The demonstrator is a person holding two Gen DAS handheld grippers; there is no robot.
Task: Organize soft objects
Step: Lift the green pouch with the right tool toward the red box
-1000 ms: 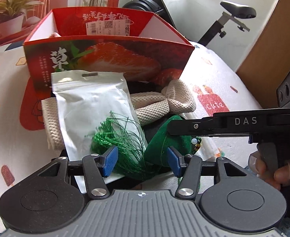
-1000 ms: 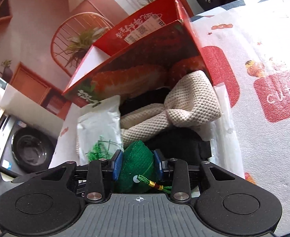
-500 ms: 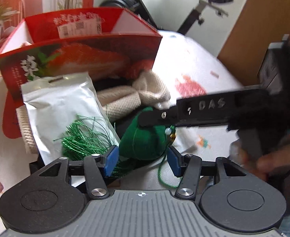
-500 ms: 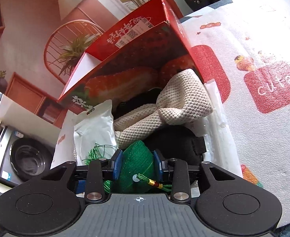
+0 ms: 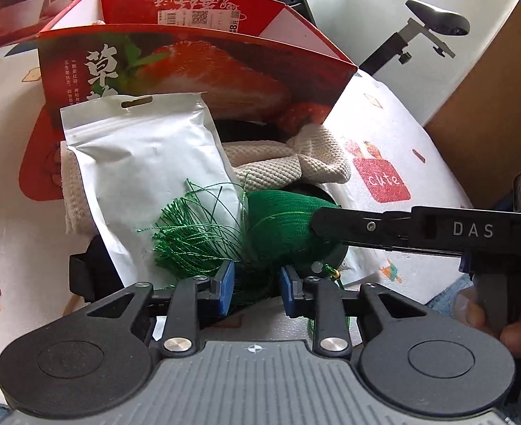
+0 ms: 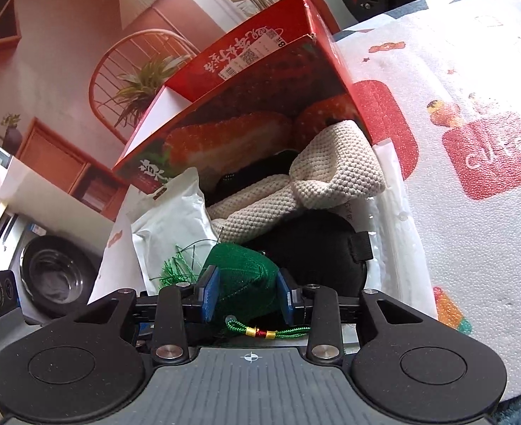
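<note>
Narrowing over the last second: left gripper (image 5: 254,292) jaws closing in around the tassel strands of the green sachet (image 5: 281,226), blue pads (image 5: 225,292) now near the threads but contact not clear, so grip hard to call. Framing also shifting, red box sitting higher and more square in the left view than a second ago. Right gripper (image 6: 247,299) unchanged, clenched on the sachet body, both pads pressing its sides.

Looking like a plump green knitted pouch, fine yellow thread line across it, shiny green tassel (image 5: 193,237) fanning out to the left, green cord (image 6: 267,333) with red and gold bands and a pale bead trailing at the near end. Sitting at the near edge of the pile, tassel lying over a white zip pouch (image 5: 147,163) with a hang slot. Lying just beyond: beige knitted cloth (image 5: 296,163), knotted; black padded item (image 6: 317,248) to the right of the sachet. Standing at the far side: red strawberry-print box (image 5: 196,67), open top, barcode label inside.

Resting on a white foam mat (image 5: 395,134) with red "cute" badges and ice-lolly prints. Showing in the background: exercise bike (image 5: 430,32), potted plants (image 6: 143,85), wooden panel at right, washing machine drum (image 6: 55,269) at far left in the right view. Showing at lower right in the left view: fingers (image 5: 519,336) on the right gripper's handle.
</note>
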